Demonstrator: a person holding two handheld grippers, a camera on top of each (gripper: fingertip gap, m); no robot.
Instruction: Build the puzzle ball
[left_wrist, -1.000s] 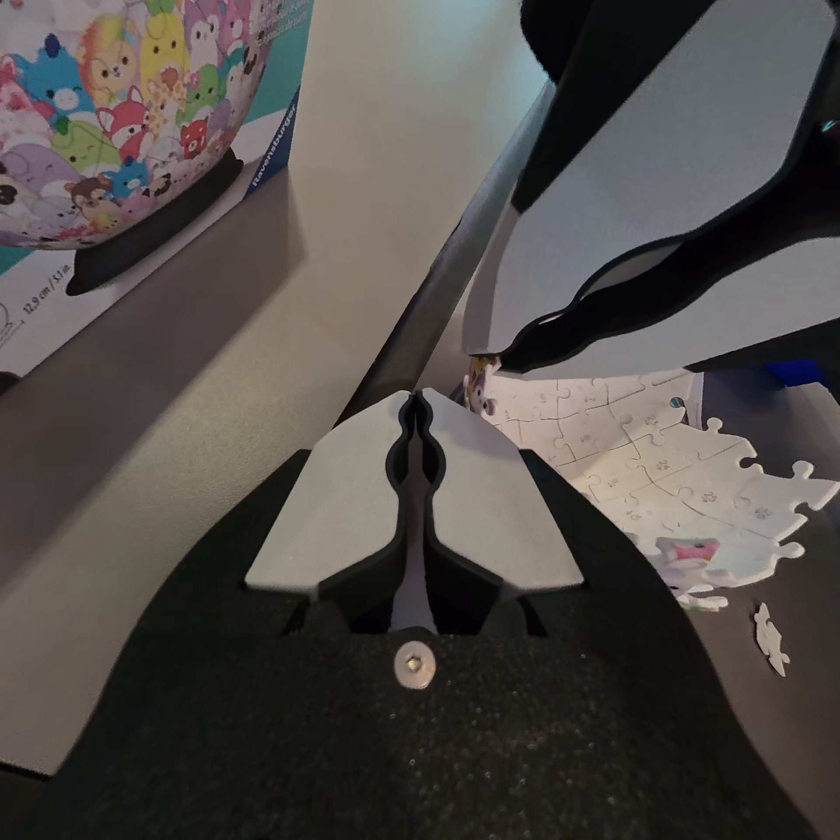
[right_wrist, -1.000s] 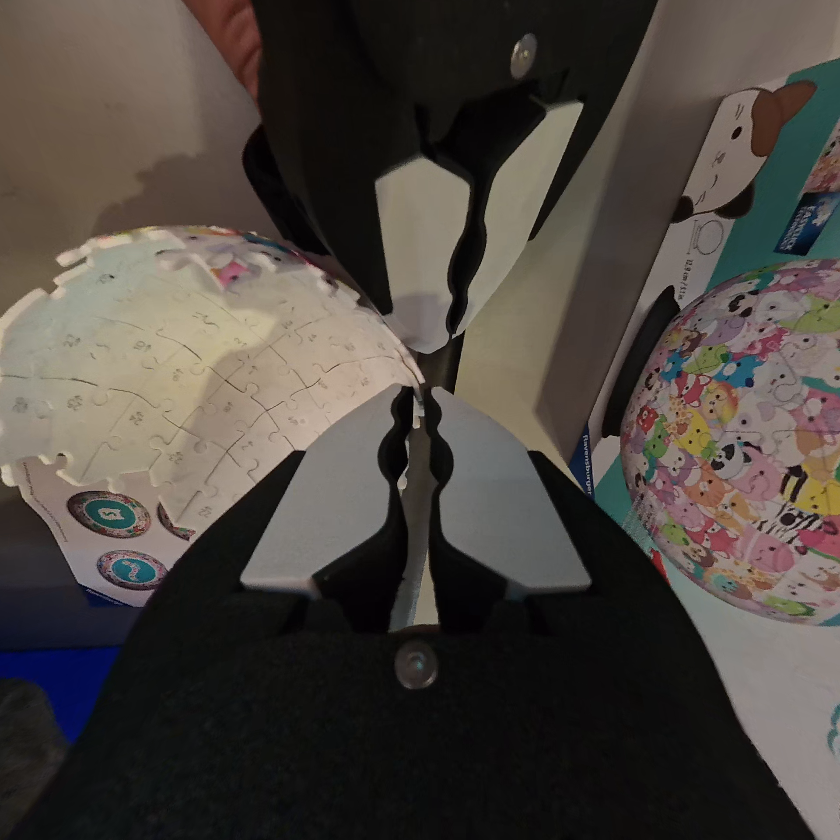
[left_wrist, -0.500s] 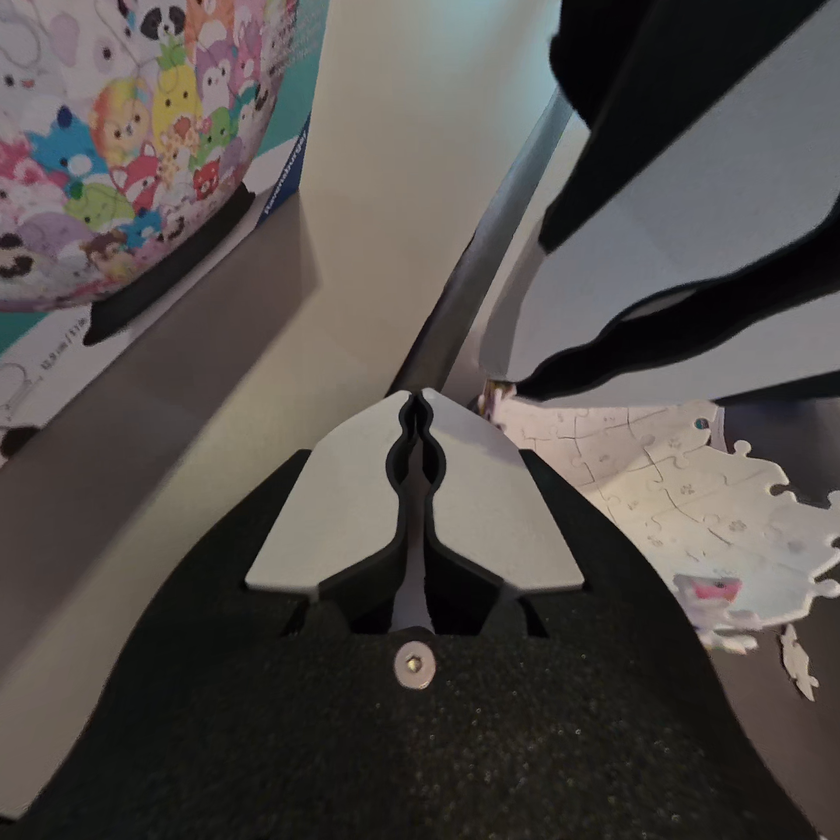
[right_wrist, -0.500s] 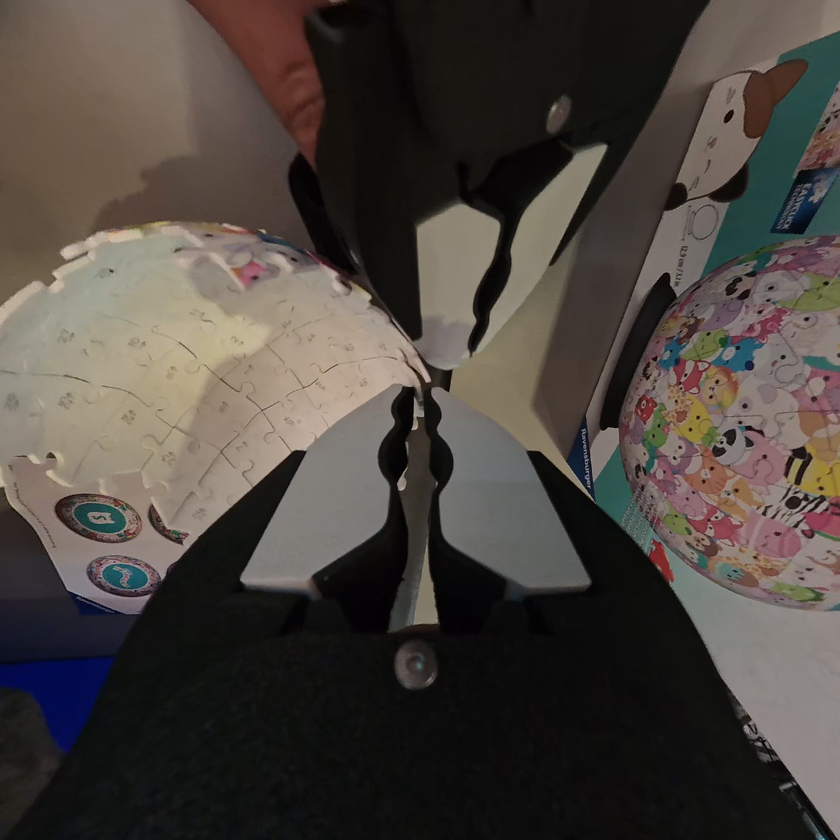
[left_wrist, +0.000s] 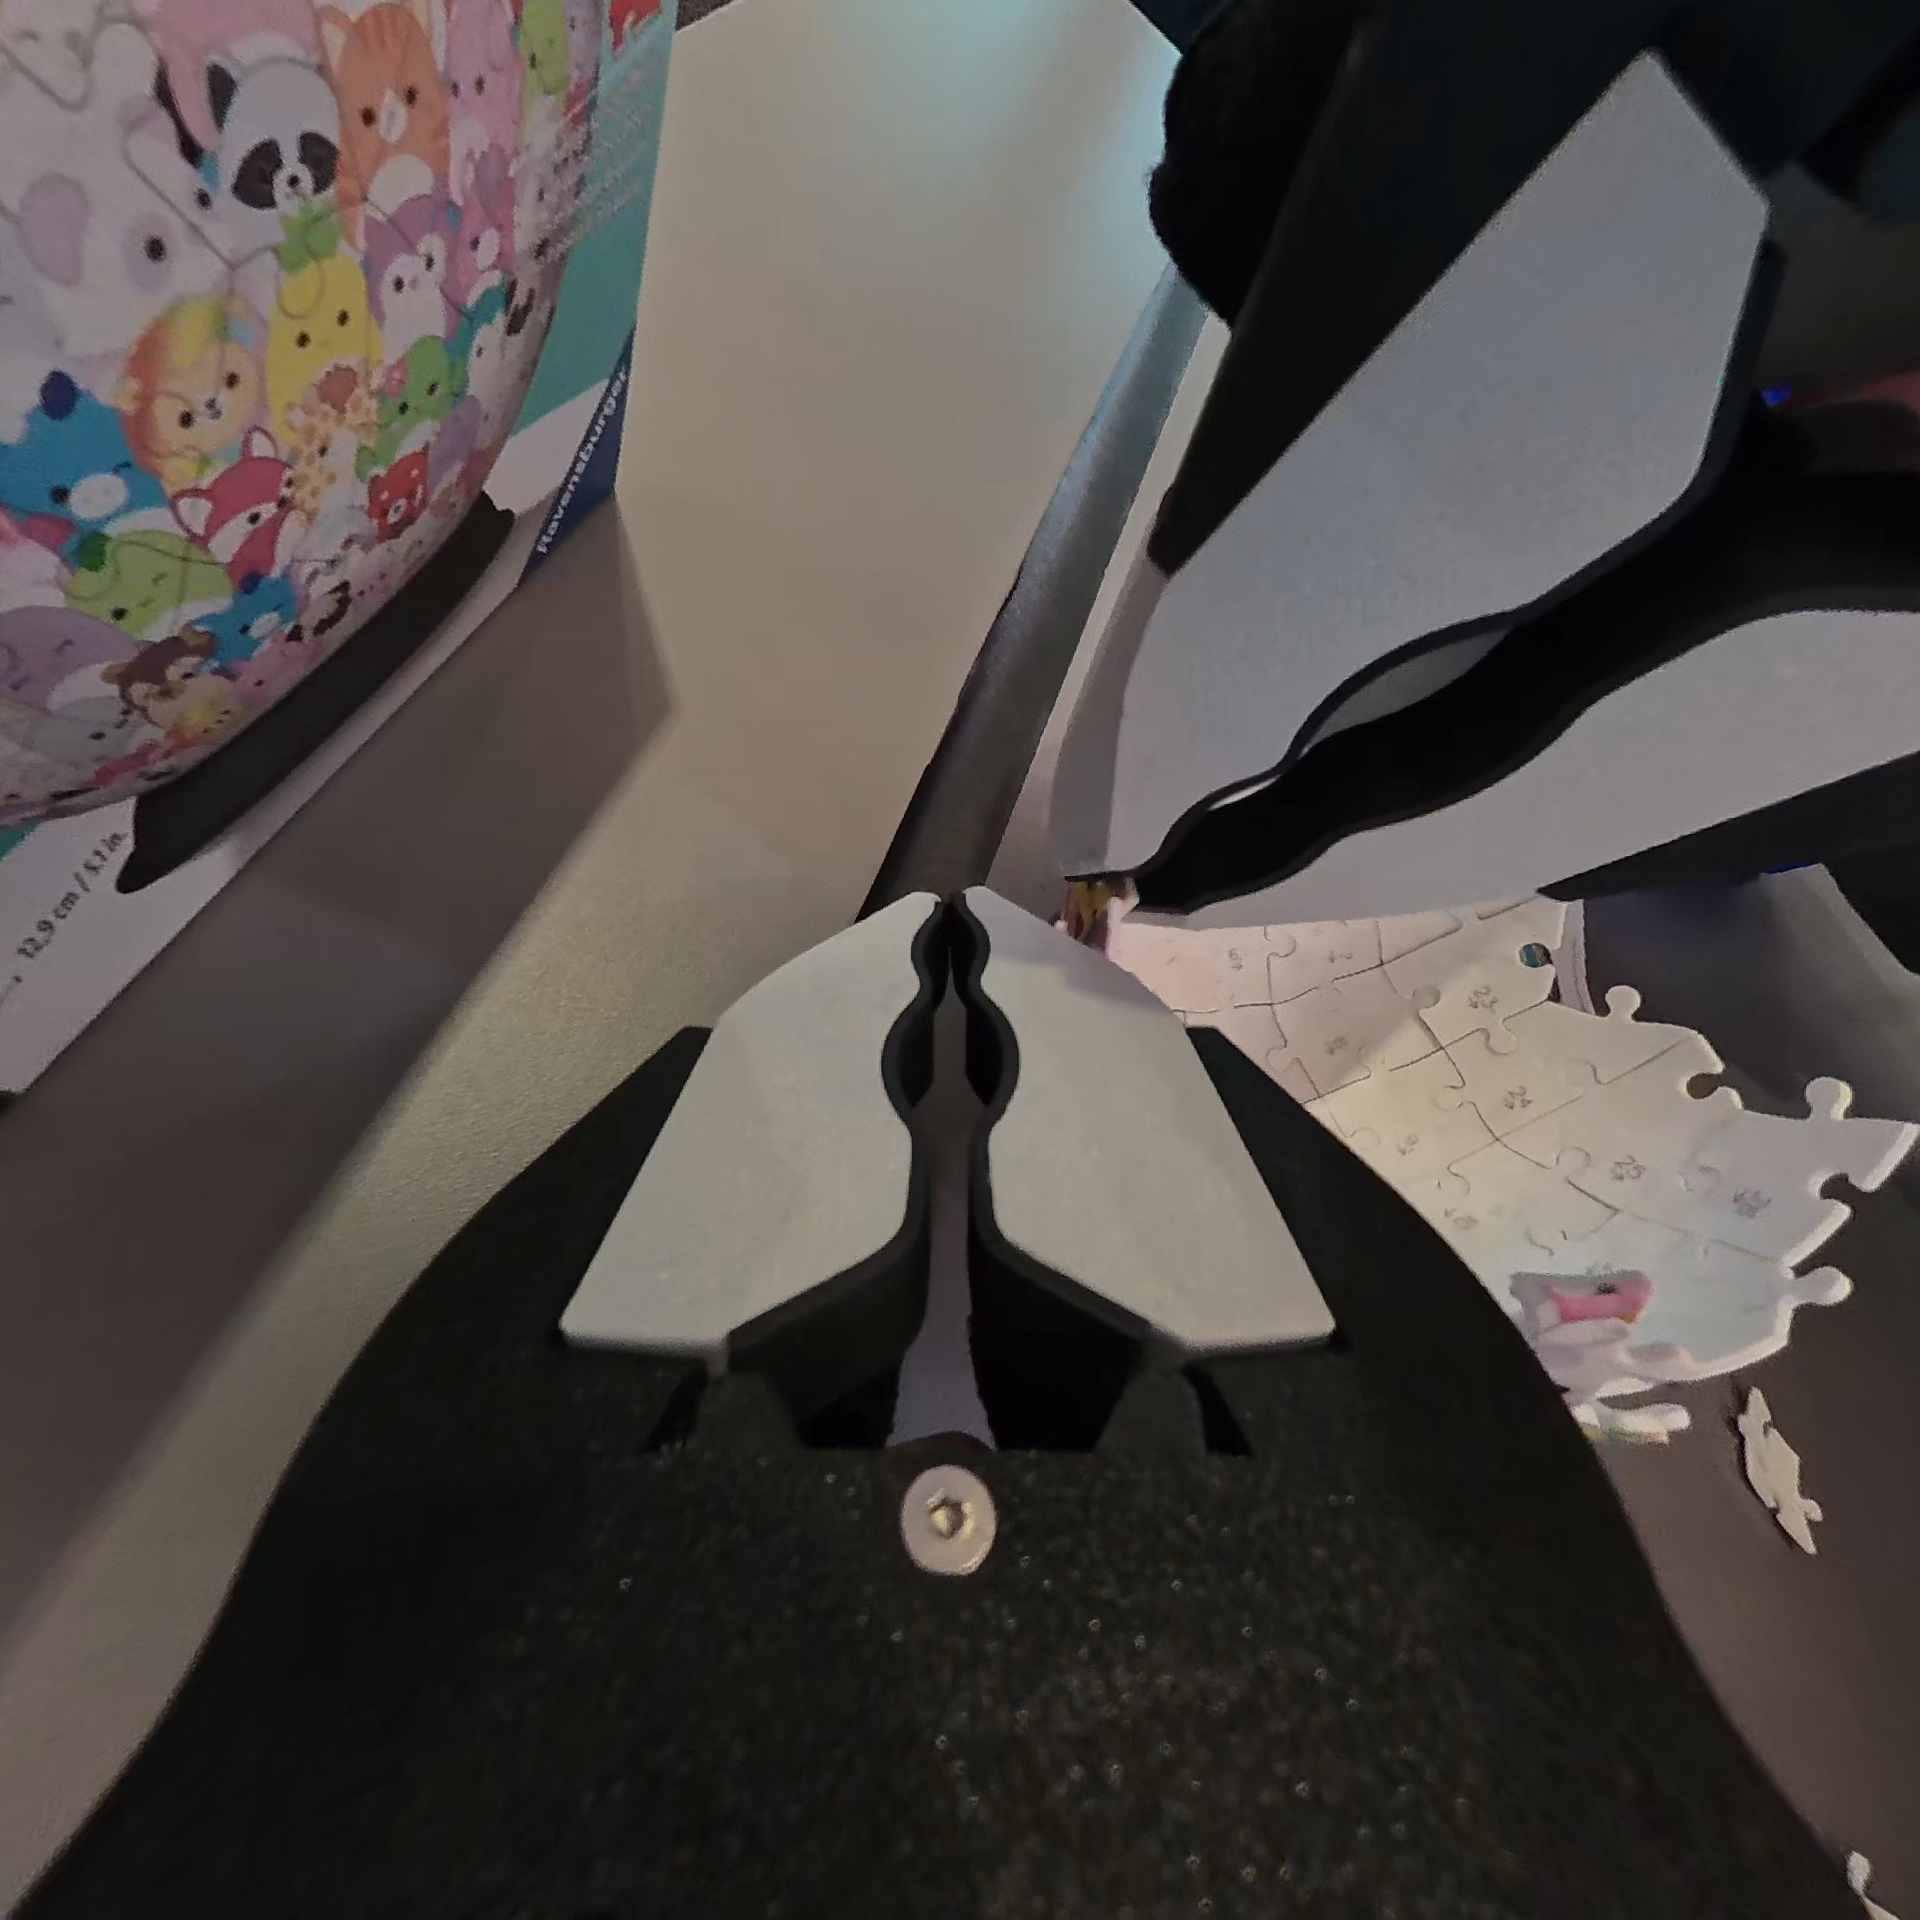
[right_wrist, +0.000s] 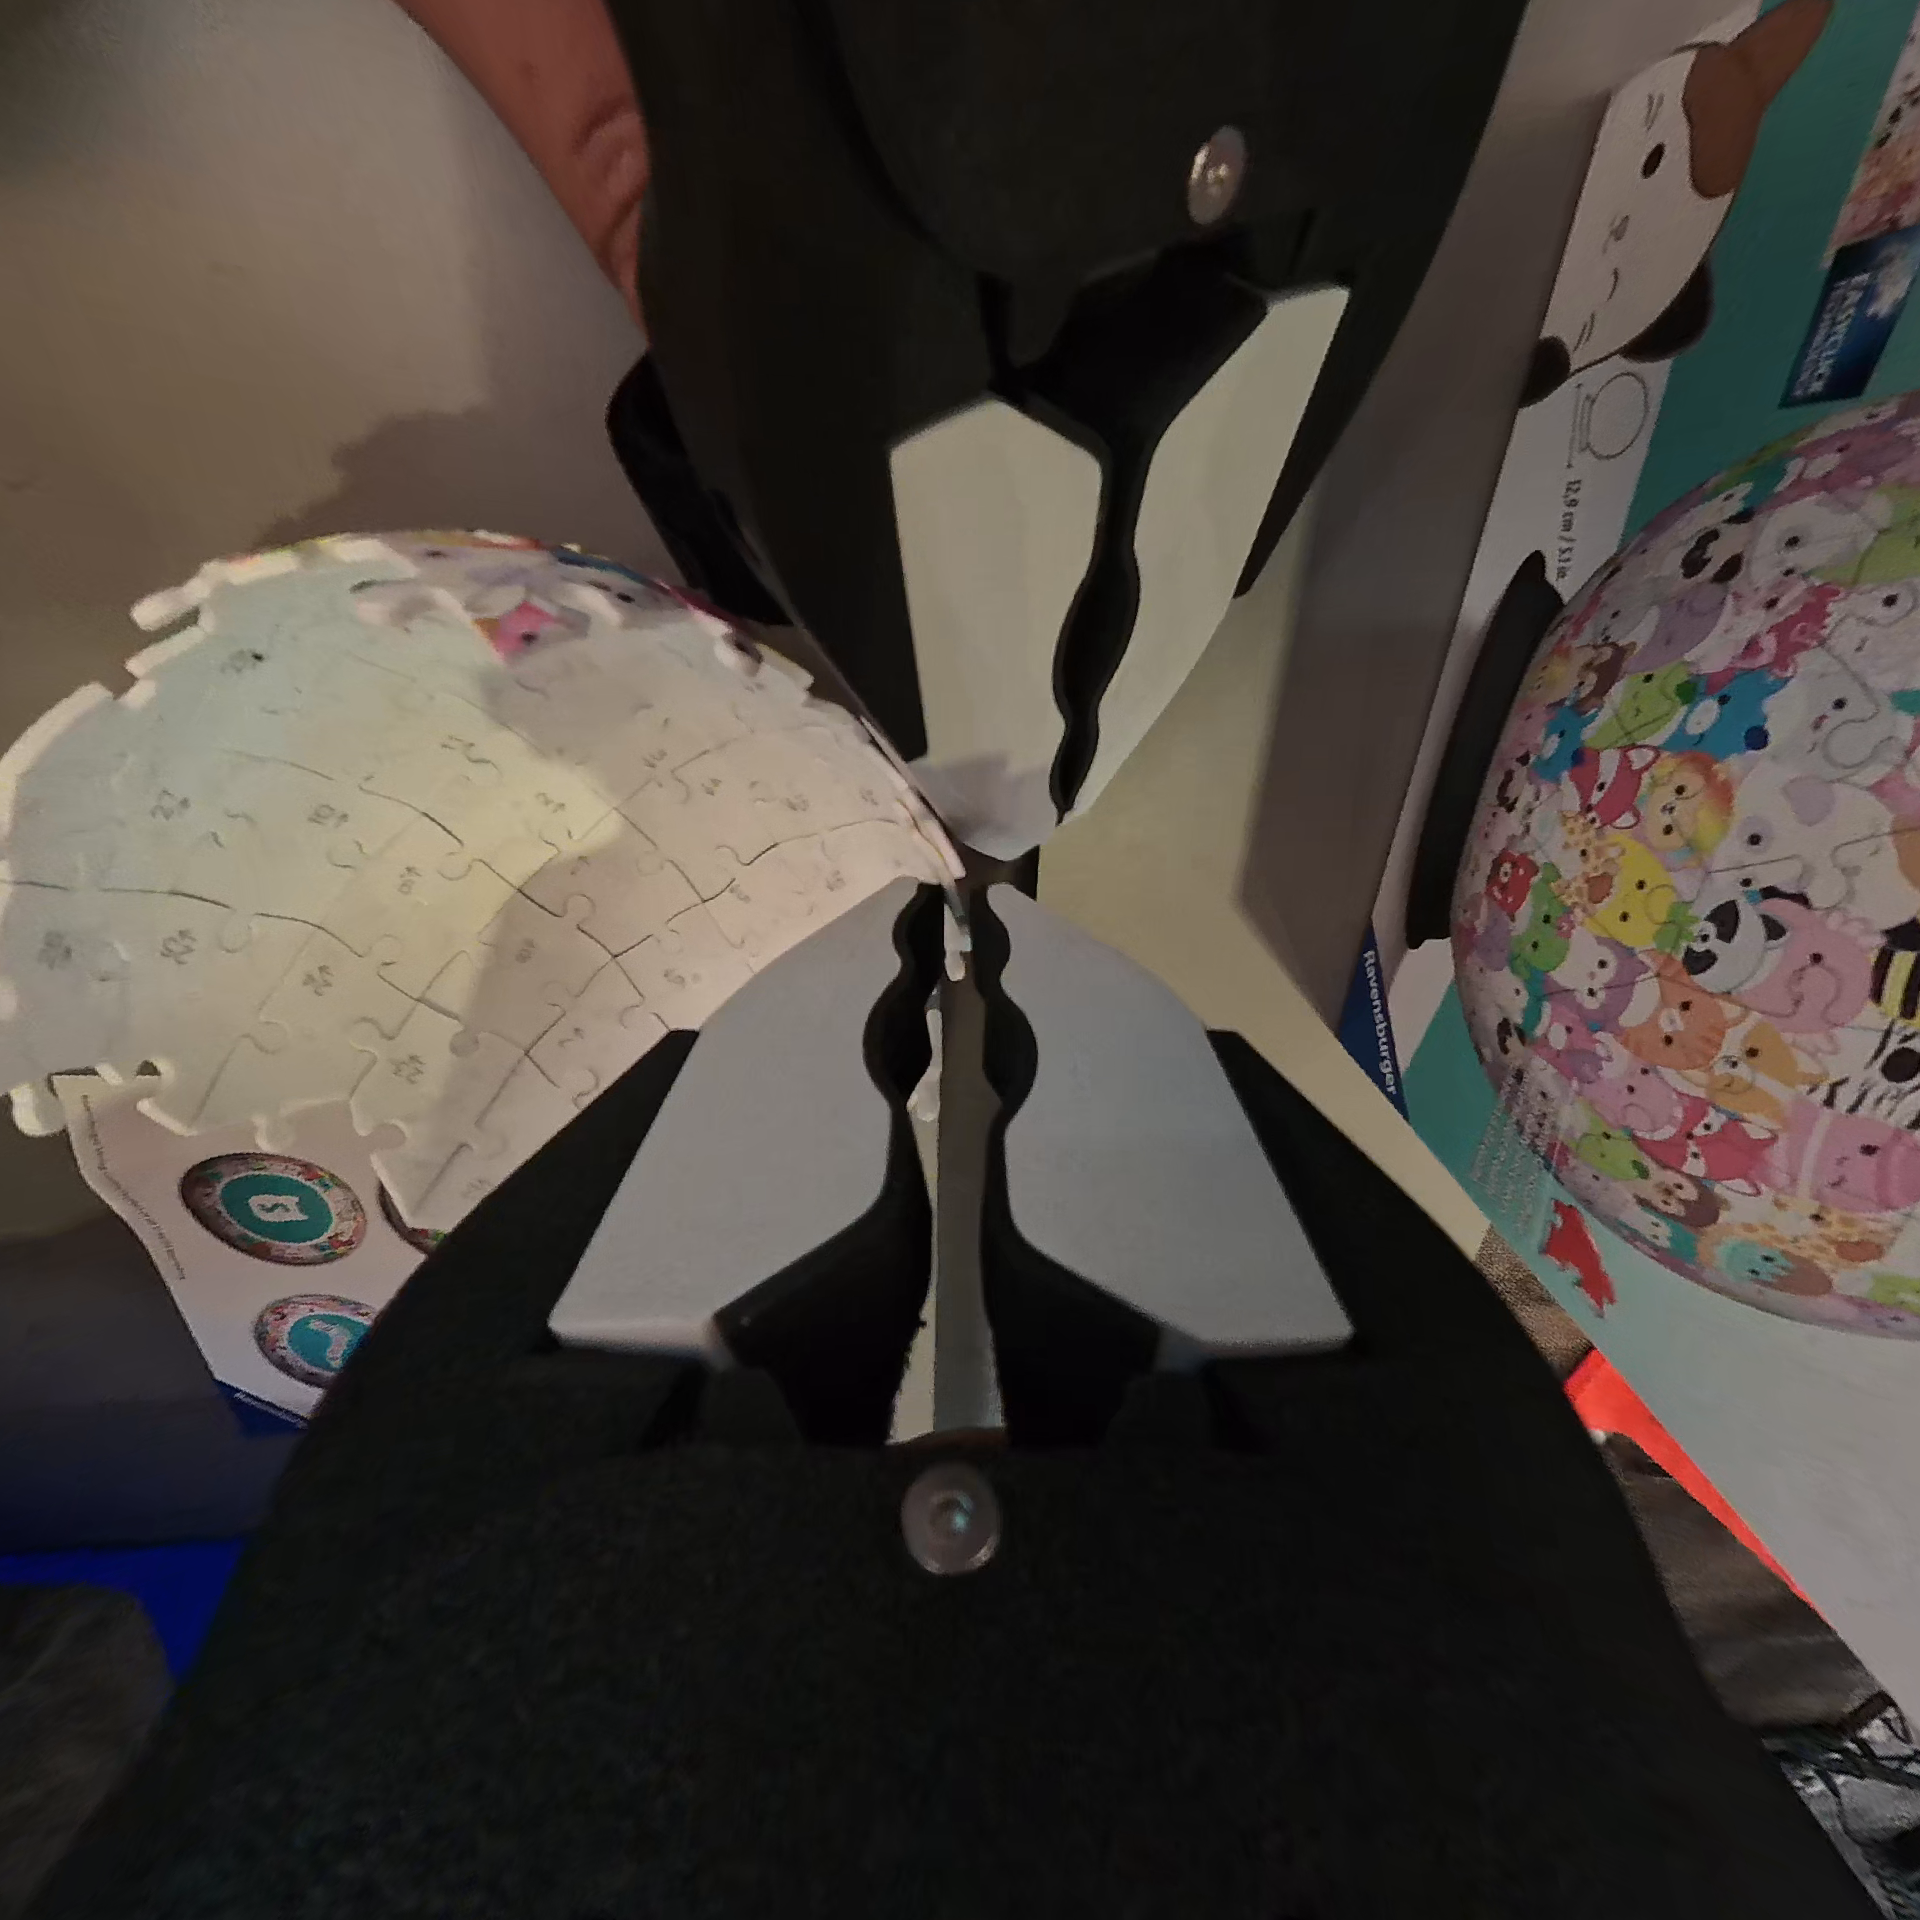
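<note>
Right wrist view: right gripper (right_wrist: 961, 914) pinched on the edge of the curved puzzle shell (right_wrist: 416, 862) at 9 o'clock, likely steadying it; left gripper (right_wrist: 1049, 821) at 12 o'clock closed, seemingly empty.

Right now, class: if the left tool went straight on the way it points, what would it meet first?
Probably the dark metal post just past the shut left tool; the right tool and the puzzle ball shell sit just right of that line, though depth is unclear.
</note>
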